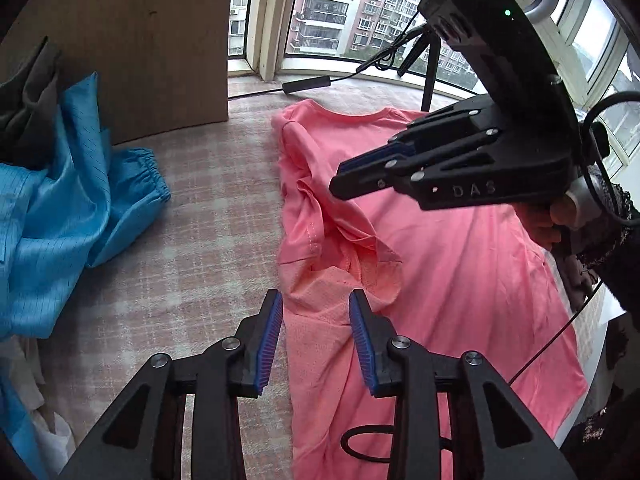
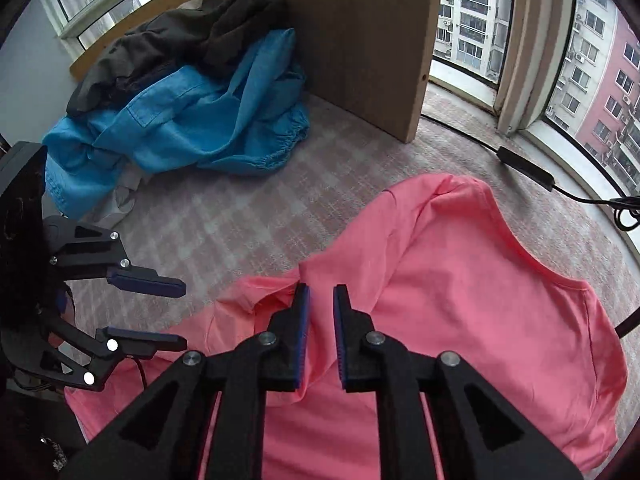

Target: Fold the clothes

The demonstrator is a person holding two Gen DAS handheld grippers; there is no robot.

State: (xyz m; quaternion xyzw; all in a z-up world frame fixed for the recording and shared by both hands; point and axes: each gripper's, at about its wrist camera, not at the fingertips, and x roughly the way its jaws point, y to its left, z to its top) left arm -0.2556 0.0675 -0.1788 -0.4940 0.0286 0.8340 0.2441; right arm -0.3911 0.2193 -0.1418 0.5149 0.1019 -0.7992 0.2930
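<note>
A pink T-shirt (image 1: 460,260) lies spread on the checked bedcover (image 1: 208,216), collar toward the window. Its left sleeve is folded in over the body, showing a lighter mesh panel (image 1: 320,320). My left gripper (image 1: 316,300) hovers open over that sleeve fold, with nothing between its blue pads (image 1: 272,336). My right gripper (image 1: 338,182) hangs above the shirt's chest with its jaws a narrow gap apart and no cloth in them. In the right wrist view the right gripper (image 2: 321,292) is over the pink T-shirt (image 2: 480,300), near the sleeve crease, and the left gripper (image 2: 182,310) stands open at the left.
A crumpled blue garment (image 1: 68,208) (image 2: 180,132) lies left of the shirt, with dark clothes (image 2: 180,40) piled behind it. A wooden board (image 1: 140,40) stands at the back. A black adapter and cable (image 1: 306,84) lie by the window. A hand (image 1: 560,220) holds the right gripper.
</note>
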